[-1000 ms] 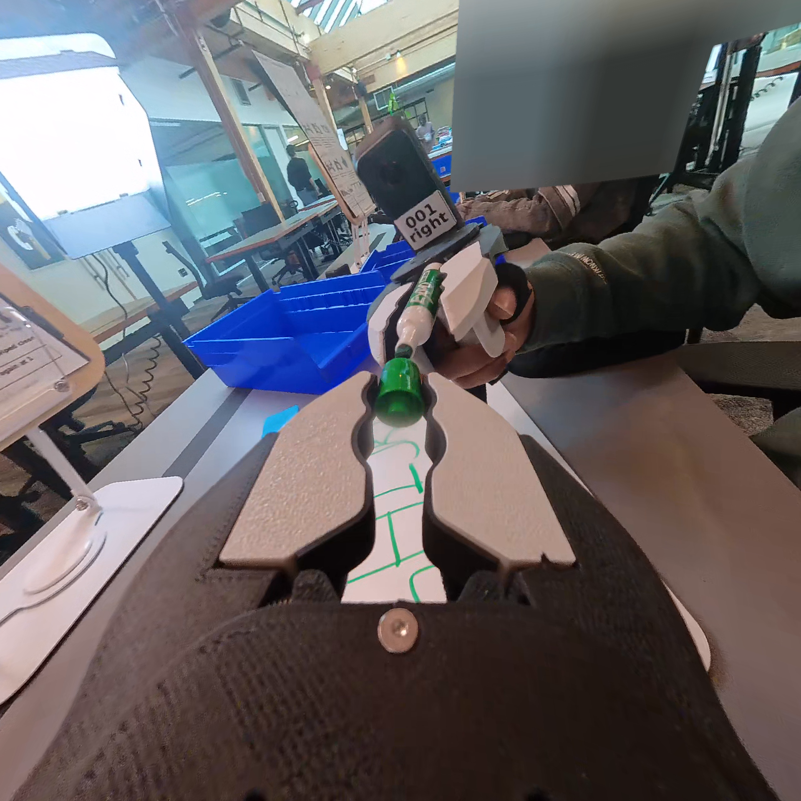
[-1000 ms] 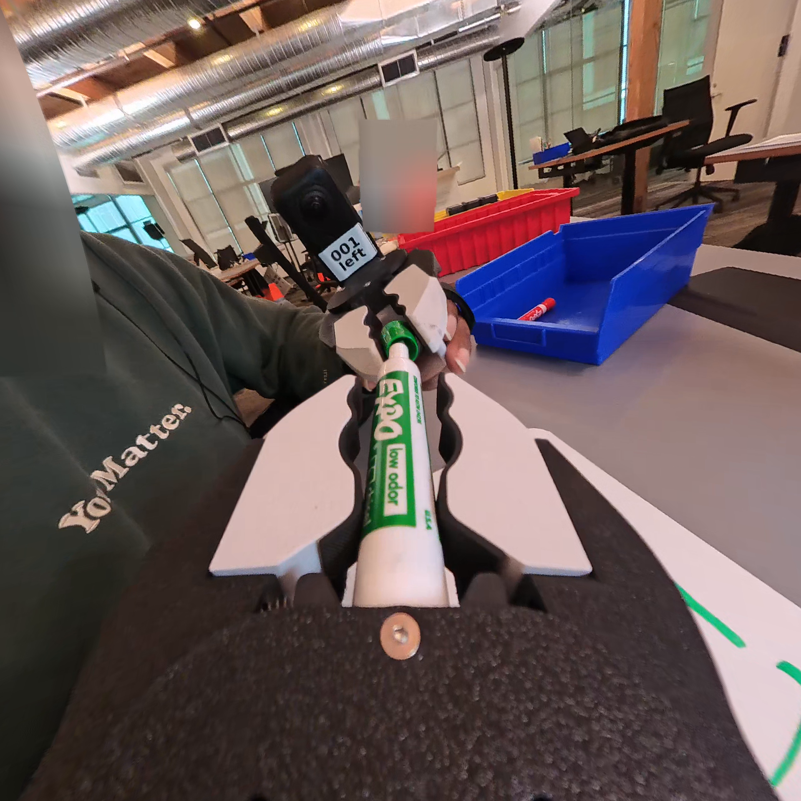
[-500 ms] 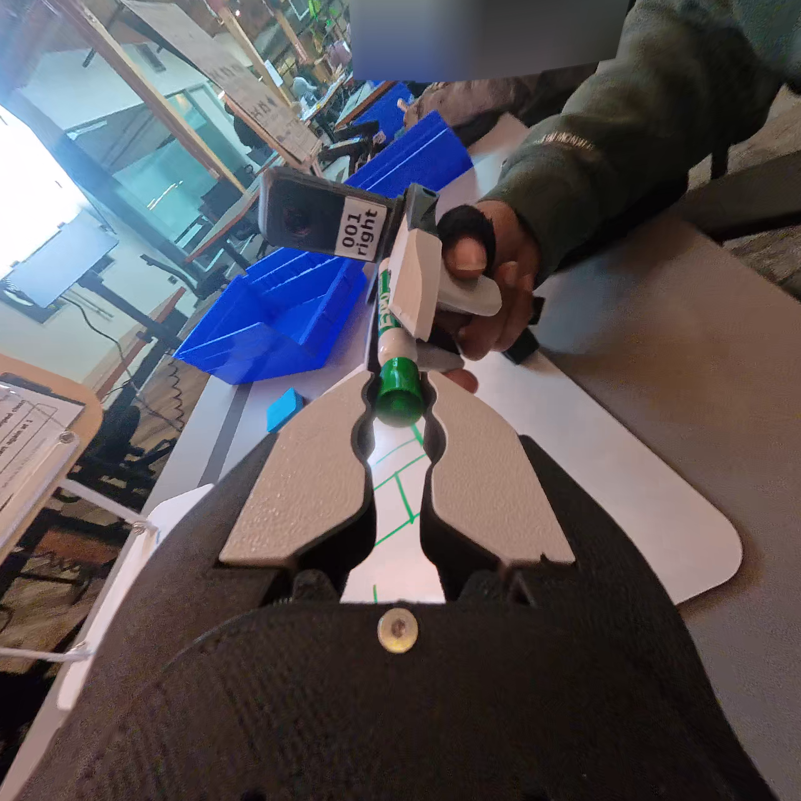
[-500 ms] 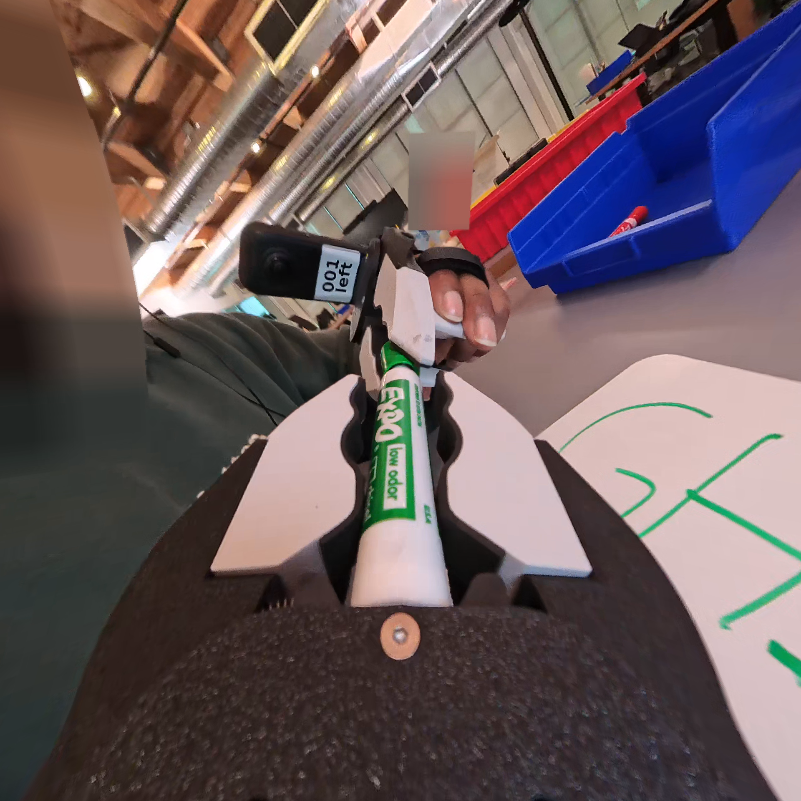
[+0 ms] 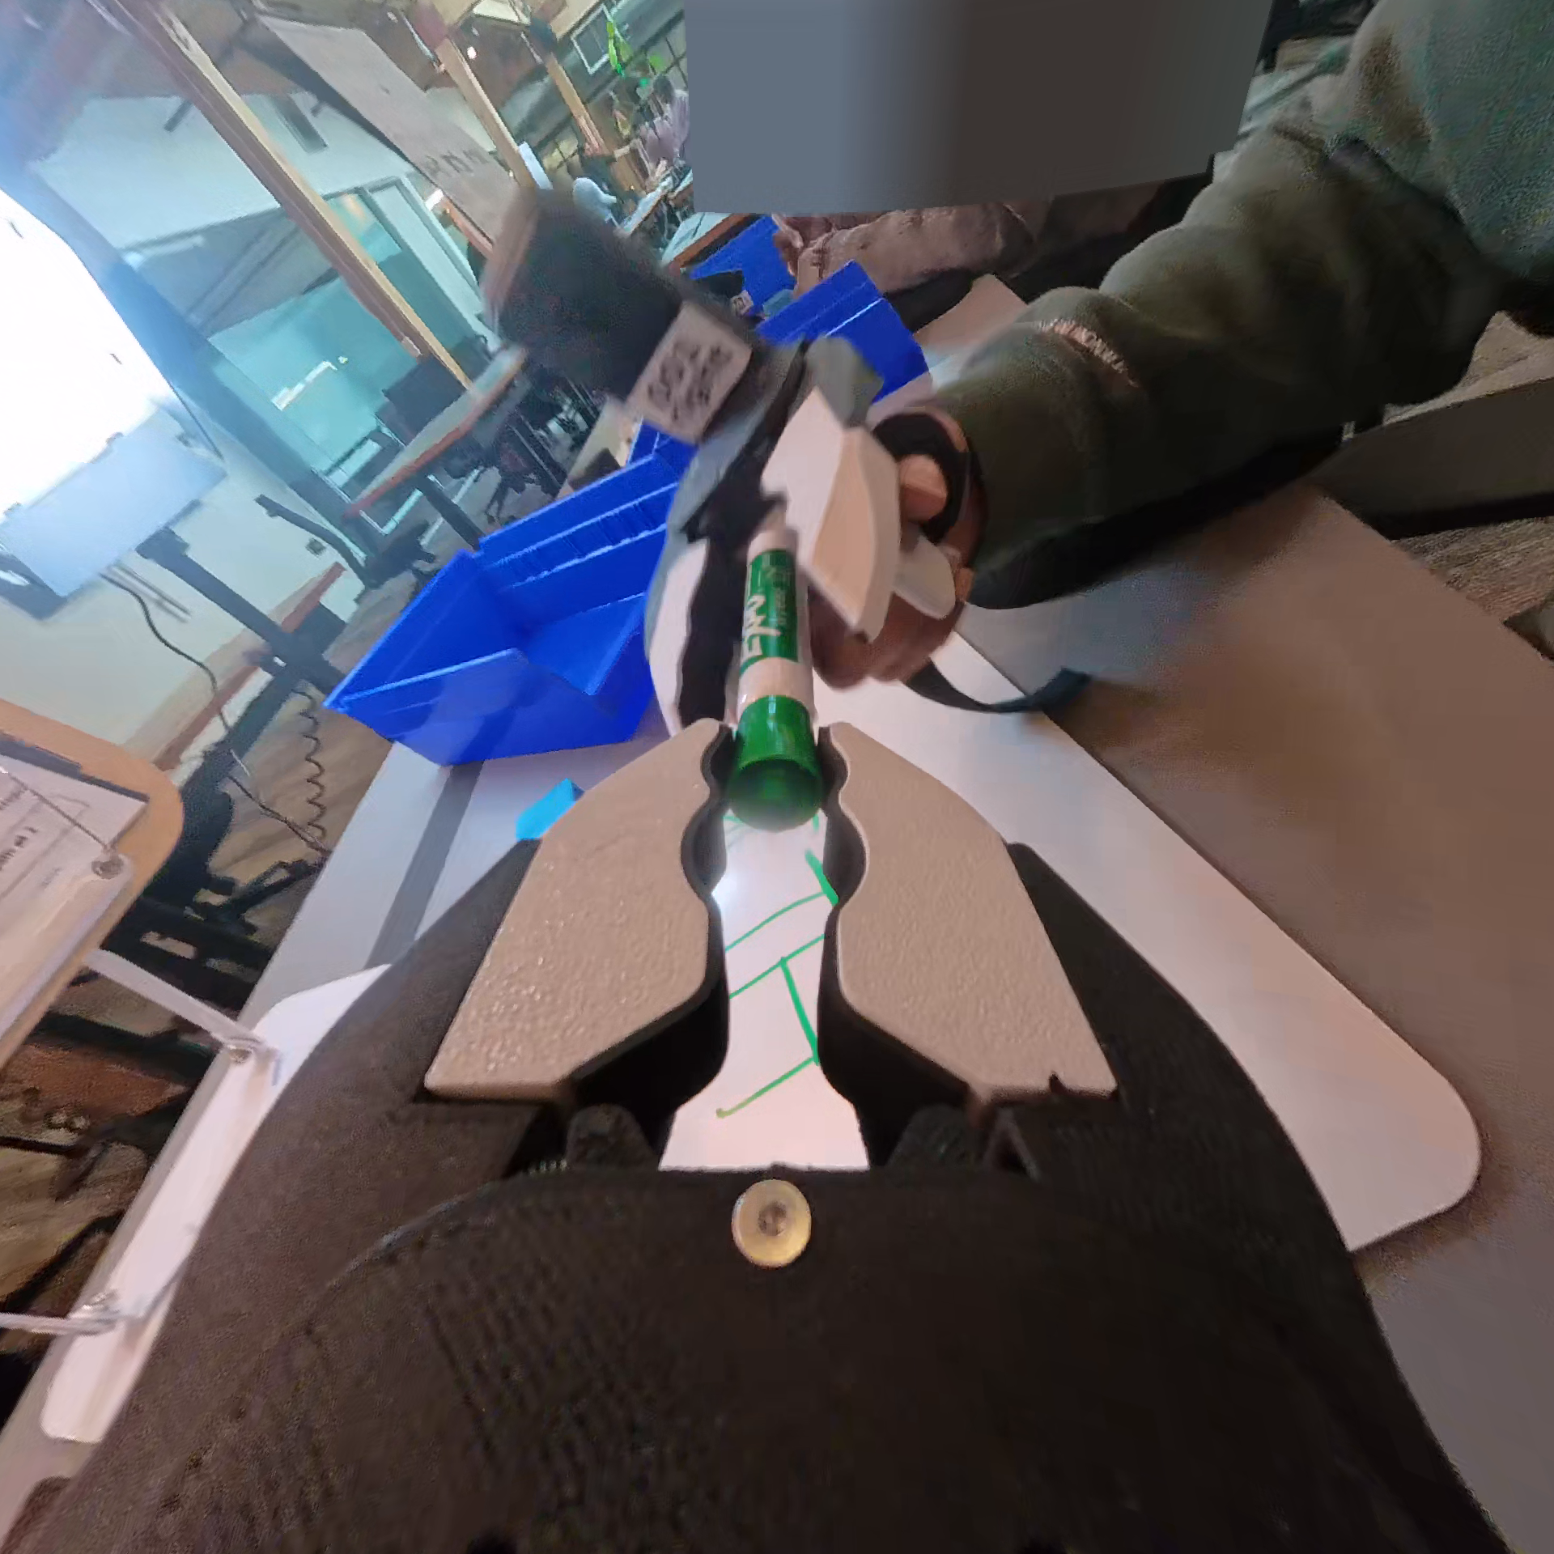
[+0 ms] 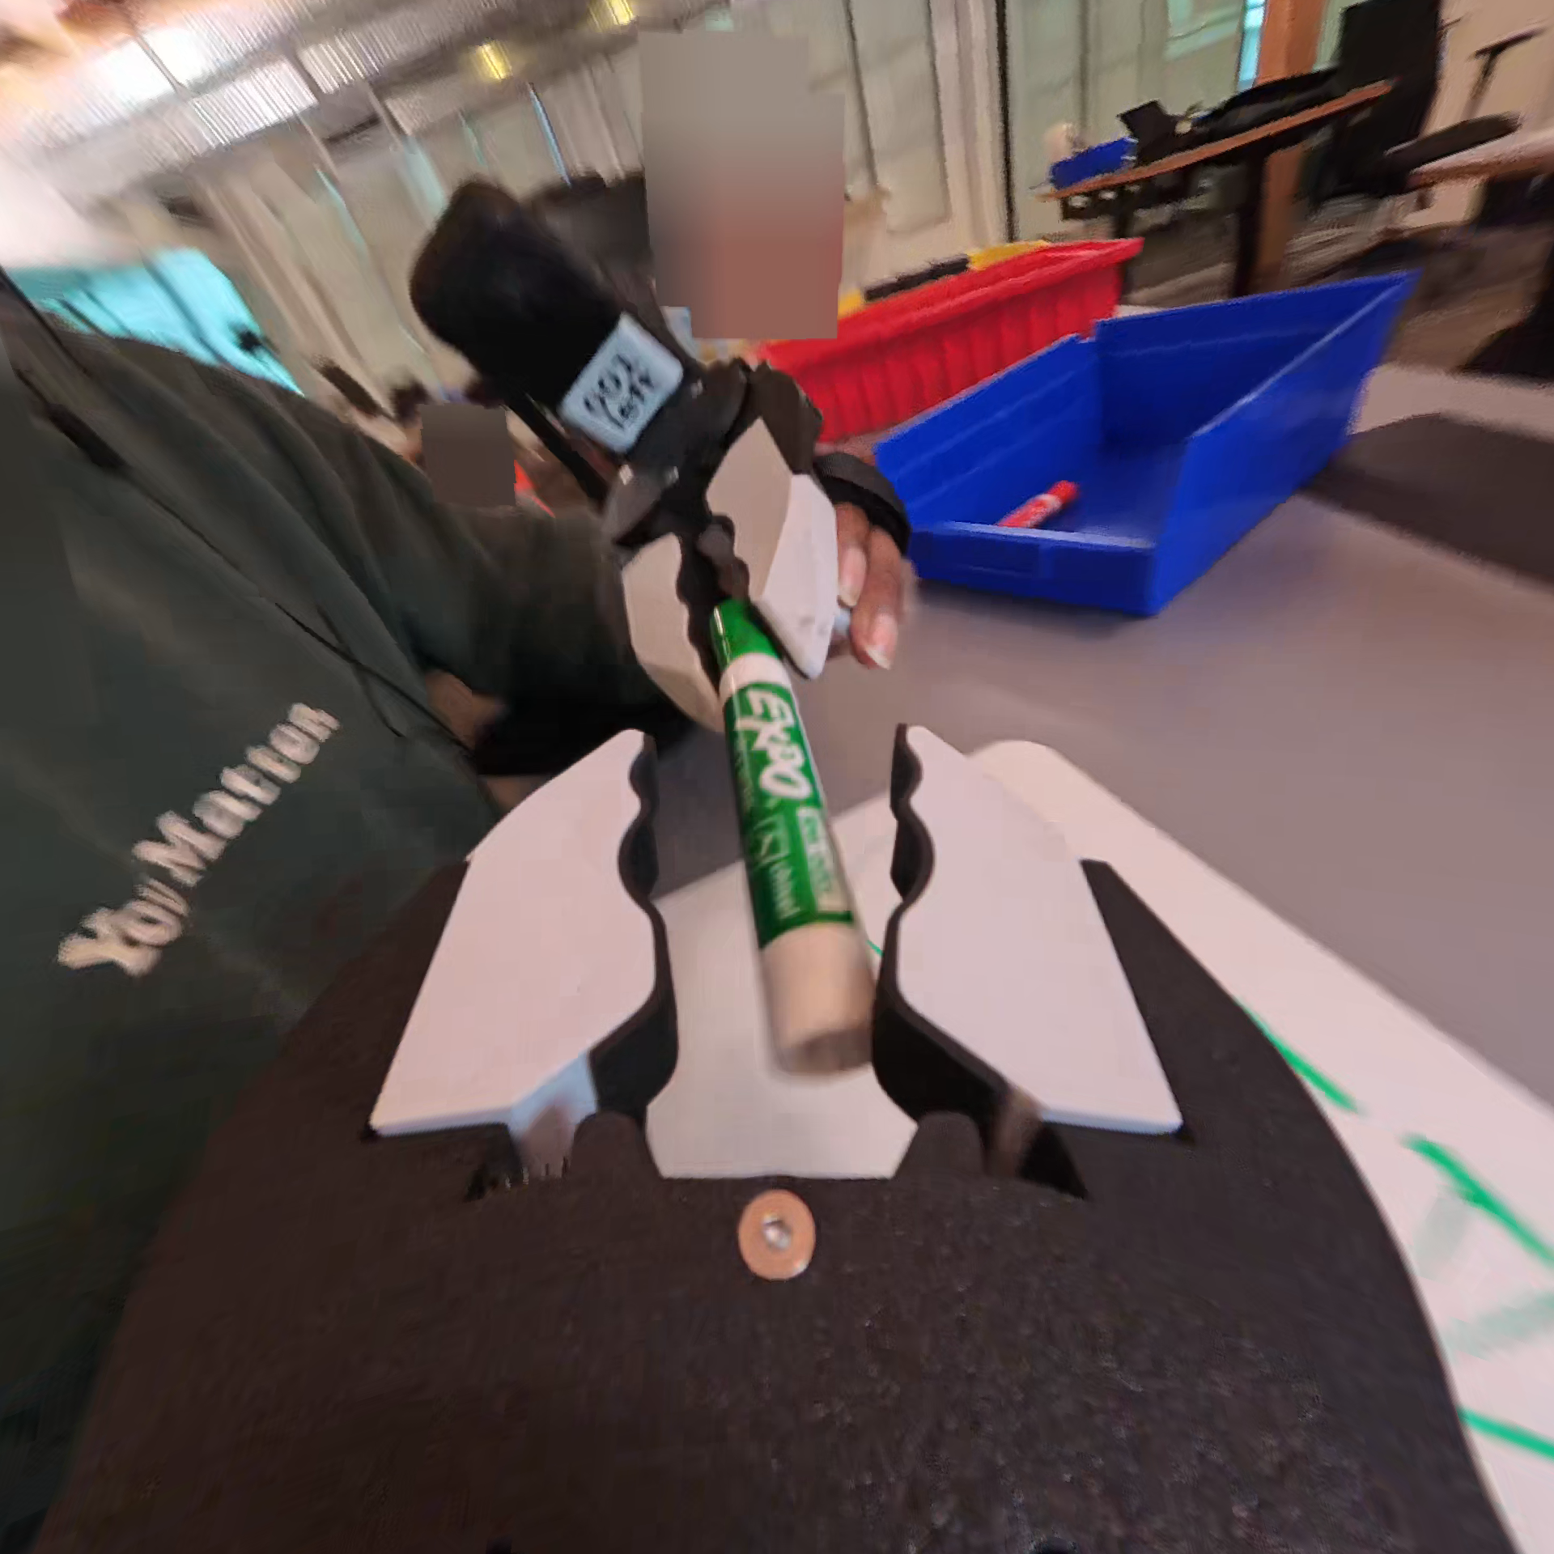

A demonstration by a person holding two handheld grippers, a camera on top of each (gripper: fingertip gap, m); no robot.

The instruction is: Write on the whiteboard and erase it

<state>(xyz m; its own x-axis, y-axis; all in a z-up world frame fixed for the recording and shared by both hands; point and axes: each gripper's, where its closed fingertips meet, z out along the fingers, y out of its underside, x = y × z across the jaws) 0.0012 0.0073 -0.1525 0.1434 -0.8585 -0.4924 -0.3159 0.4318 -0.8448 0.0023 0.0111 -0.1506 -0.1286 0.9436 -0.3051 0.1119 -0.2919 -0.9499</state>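
Observation:
A green-and-white marker (image 5: 769, 622) hangs in the air between my two grippers, above the whiteboard (image 5: 1177, 1009). My left gripper (image 5: 774, 748) is shut on the marker's green cap (image 5: 774, 774). My right gripper (image 6: 774, 744) is open. The marker's body (image 6: 790, 841) lies loose between its jaws and leans toward the right finger (image 6: 1009, 925). The left gripper also shows in the right wrist view (image 6: 715, 580), clamped on the cap end. The right gripper also shows in the left wrist view (image 5: 748, 572). Green writing (image 5: 782, 967) marks the whiteboard (image 6: 1093, 841).
A blue bin (image 6: 1177, 471) holding a red marker (image 6: 1038, 504) stands on the grey table beyond the board, with a red bin (image 6: 950, 328) behind it. A small blue block (image 5: 547, 811) lies by the blue bin (image 5: 521, 656). A sign stand (image 5: 168, 1177) is at left.
My right gripper has opened and let go of the marker body. My left gripper still holds the cap end. Both views have tilted back from the half-second-ago roll.

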